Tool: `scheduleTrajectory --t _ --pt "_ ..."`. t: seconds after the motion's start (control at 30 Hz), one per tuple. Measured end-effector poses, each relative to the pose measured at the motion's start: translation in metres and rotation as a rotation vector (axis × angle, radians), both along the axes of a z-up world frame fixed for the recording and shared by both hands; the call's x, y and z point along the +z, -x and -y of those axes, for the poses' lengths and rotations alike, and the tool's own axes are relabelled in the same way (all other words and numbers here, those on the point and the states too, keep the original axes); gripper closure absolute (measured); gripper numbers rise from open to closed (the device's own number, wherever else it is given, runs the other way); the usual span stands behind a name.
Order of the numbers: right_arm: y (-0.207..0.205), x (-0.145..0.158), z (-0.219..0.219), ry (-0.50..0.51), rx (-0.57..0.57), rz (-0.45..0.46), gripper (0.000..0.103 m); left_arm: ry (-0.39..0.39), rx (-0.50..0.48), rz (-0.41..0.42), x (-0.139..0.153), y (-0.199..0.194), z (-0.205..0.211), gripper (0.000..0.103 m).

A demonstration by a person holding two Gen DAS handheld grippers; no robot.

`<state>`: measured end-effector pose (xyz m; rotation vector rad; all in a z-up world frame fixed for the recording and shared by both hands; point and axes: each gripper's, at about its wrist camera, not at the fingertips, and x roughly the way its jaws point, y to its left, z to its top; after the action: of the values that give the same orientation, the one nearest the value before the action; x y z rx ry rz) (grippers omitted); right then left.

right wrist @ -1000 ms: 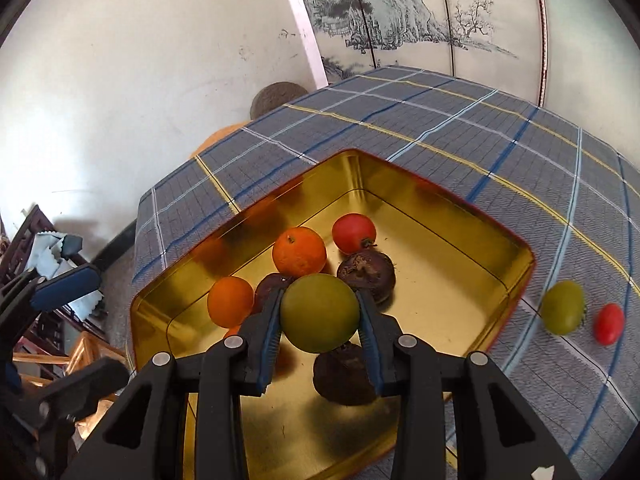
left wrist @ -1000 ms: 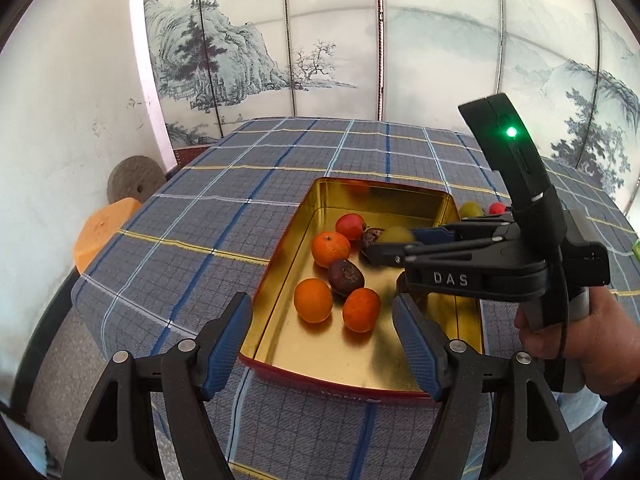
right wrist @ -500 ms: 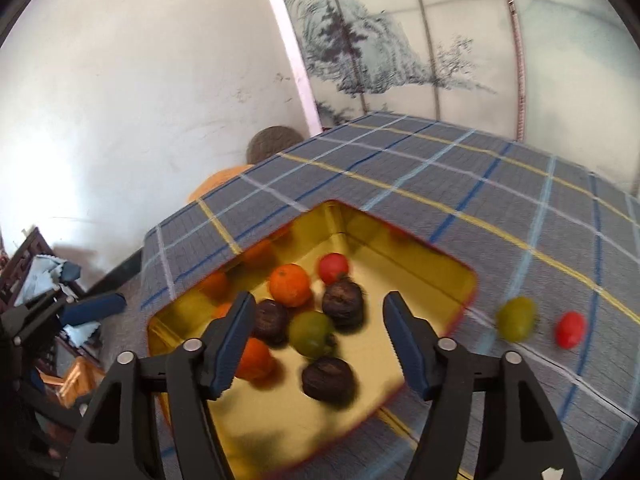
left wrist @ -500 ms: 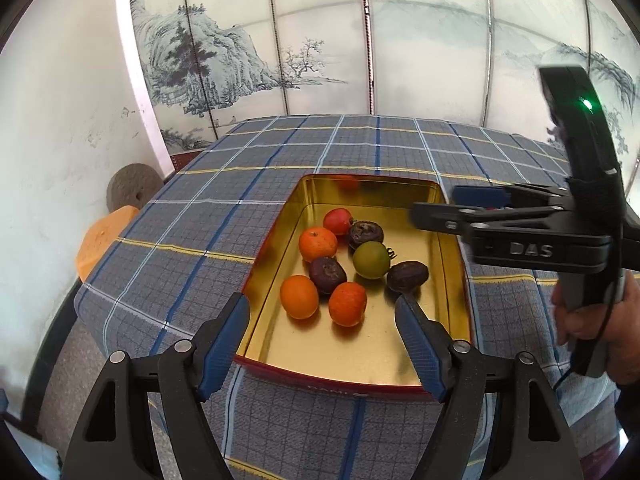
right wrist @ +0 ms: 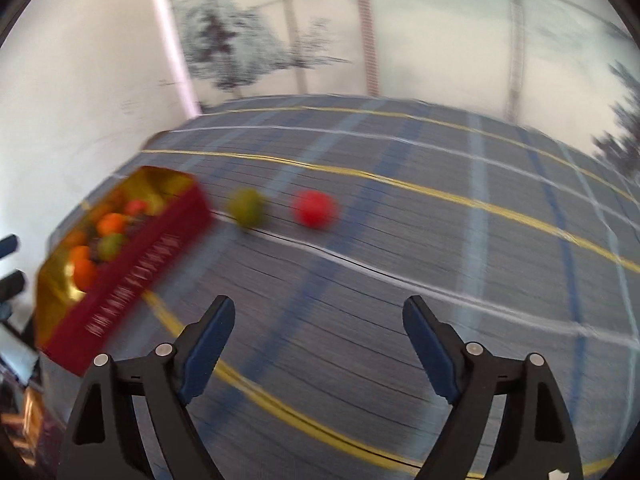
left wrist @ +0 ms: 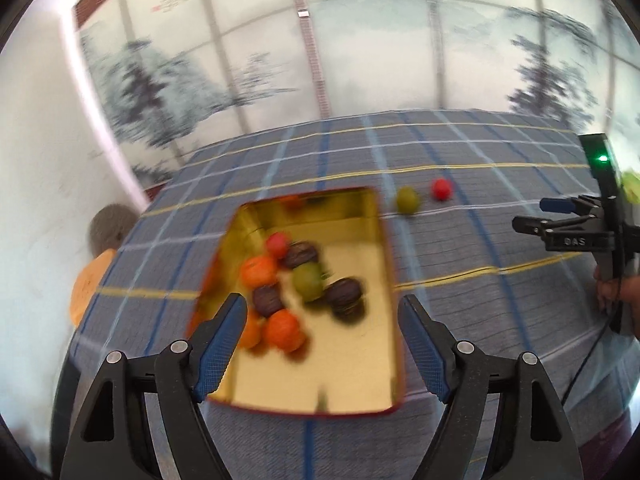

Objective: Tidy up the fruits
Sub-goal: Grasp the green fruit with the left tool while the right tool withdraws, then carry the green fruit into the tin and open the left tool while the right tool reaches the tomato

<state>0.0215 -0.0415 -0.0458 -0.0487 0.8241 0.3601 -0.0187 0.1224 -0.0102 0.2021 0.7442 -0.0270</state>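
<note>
A gold tin (left wrist: 352, 376) with red outer walls (right wrist: 132, 284) lies on the plaid tablecloth and holds several fruits: oranges, dark round fruits, a small red one and a green one (left wrist: 307, 280). A green fruit (left wrist: 407, 199) (right wrist: 248, 208) and a red fruit (left wrist: 441, 189) (right wrist: 314, 208) lie on the cloth right of the tin. My left gripper (left wrist: 322, 354) is open and empty over the tin's near end. My right gripper (right wrist: 318, 346) is open and empty over bare cloth, short of the two loose fruits; it also shows in the left wrist view (left wrist: 536, 216). Both views are motion-blurred.
The plaid-covered table (right wrist: 400, 300) ends at a painted folding screen (left wrist: 360, 60) behind and a white wall (left wrist: 48, 160) at left. An orange cushion (left wrist: 86, 286) and a grey round object (left wrist: 108, 228) sit off the table's left edge.
My right gripper has let go of the green fruit into the tin, opened, and swung out to the right toward the two loose fruits. My left gripper has risen and tilted a little.
</note>
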Motion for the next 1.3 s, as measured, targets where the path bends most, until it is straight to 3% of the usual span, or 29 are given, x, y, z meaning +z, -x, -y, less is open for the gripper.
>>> scheduleTrajectory --t 0.1,0.2,0.33,0.47,0.53,0.63,0.83,0.9,0.97,1.0,1.13,1.3 --pt "0.001 0.001 0.031 0.007 -0.05 0.006 0.019 0.026 -0.11 -0.023 0.007 -0.019 0.022 0.025" --pt "0.0 0.002 0.056 -0.052 -0.08 -0.001 0.014 0.025 -0.198 -0.028 0.014 -0.048 0.047 0.025" --pt "0.006 0.004 0.071 -0.138 -0.072 0.012 0.012 -0.06 -0.321 -0.064 0.009 -0.096 0.077 0.025" --pt "0.012 0.009 0.074 -0.183 -0.046 0.045 0.007 -0.107 -0.477 -0.195 -0.009 -0.149 0.097 0.025" --pt "0.011 0.01 0.074 -0.202 -0.047 0.047 0.007 -0.146 -0.506 -0.244 -0.02 -0.17 0.102 0.025" --pt "0.012 0.012 0.076 -0.224 -0.045 0.053 0.007 -0.21 -0.522 -0.294 -0.039 -0.195 0.105 0.025" --pt "0.013 0.013 0.075 -0.235 -0.031 0.056 0.006 -0.215 -0.53 -0.375 -0.064 -0.221 0.101 0.028" --pt "0.013 0.013 0.074 -0.234 -0.028 0.052 0.006 -0.219 -0.543 -0.406 -0.073 -0.226 0.102 0.036" --pt "0.012 0.012 0.074 -0.233 -0.026 0.049 0.006 -0.168 -0.554 -0.437 -0.076 -0.228 0.099 0.062" --pt "0.012 0.012 0.074 -0.233 -0.025 0.048 0.006 -0.17 -0.54 -0.431 -0.075 -0.228 0.099 0.067" --pt "0.011 0.011 0.074 -0.23 -0.03 0.04 0.006 -0.189 -0.497 -0.37 -0.07 -0.217 0.104 0.067" --pt "0.009 0.009 0.071 -0.212 -0.037 0.028 0.004 -0.068 -0.385 -0.279 -0.043 -0.169 0.103 0.067"
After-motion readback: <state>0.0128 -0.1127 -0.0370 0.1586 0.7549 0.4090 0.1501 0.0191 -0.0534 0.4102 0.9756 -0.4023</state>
